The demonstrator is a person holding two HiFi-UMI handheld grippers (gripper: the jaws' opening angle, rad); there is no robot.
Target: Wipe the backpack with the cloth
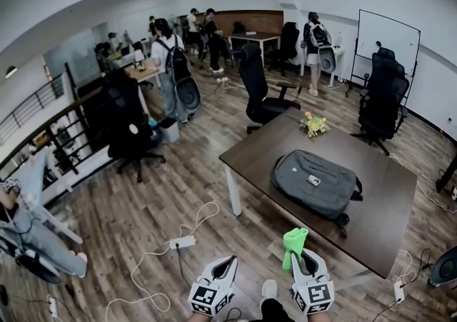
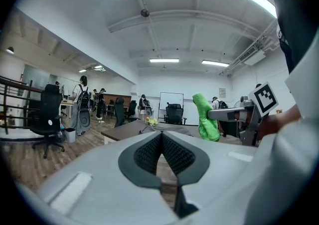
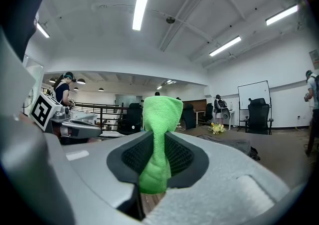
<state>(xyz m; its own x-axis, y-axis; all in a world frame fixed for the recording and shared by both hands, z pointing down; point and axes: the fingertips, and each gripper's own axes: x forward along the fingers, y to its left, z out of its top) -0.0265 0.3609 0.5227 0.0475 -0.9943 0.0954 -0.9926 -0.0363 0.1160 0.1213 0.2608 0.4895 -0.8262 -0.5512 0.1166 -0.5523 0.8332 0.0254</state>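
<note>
A grey backpack [image 1: 316,183] lies flat on the dark wooden table [image 1: 382,220], ahead of me and to the right; the same backpack [image 3: 233,144] shows low and far in the right gripper view. My right gripper [image 1: 300,257] is shut on a bright green cloth [image 1: 293,244] that sticks up between its jaws, held short of the table's near edge. The cloth [image 3: 158,136] fills the jaw gap in the right gripper view. My left gripper [image 1: 227,265] hovers beside it over the floor, its jaws shut with nothing between them [image 2: 160,145].
A small bunch of yellow flowers [image 1: 313,124] stands at the table's far end. Black office chairs [image 1: 259,92] ring the table, another [image 1: 383,99] at the right. A power strip with white cables [image 1: 181,242] lies on the wood floor. Several people stand at the back.
</note>
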